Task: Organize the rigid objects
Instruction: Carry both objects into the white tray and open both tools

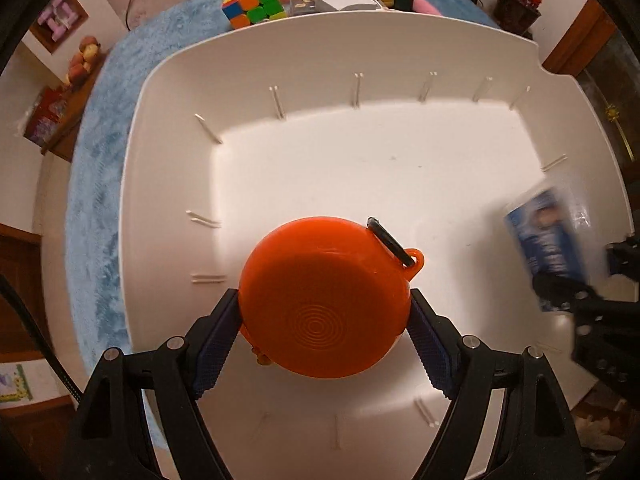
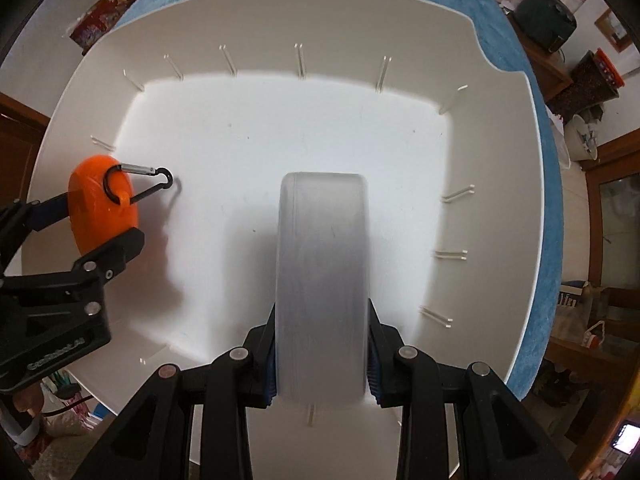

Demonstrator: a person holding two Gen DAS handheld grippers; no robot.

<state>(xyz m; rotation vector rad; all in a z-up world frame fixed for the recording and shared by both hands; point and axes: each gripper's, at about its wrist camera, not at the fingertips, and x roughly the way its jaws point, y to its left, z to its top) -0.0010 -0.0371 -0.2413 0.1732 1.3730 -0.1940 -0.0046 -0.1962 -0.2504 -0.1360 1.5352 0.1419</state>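
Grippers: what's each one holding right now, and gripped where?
Left gripper clamps the orange round case across its sides. Right gripper clamps the blue-labelled box by its two side faces, near end.

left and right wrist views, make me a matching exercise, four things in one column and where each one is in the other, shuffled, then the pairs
Things
1. orange case
2. clear box
3. puzzle cube
4. carabiner

Places
A. on the blue rug, beyond the white bin
B. clipped to the orange case's loop
C. between the right gripper fingers
D. between the left gripper fingers

Pairs: 1-D, 2-C, 3-A, 4-B
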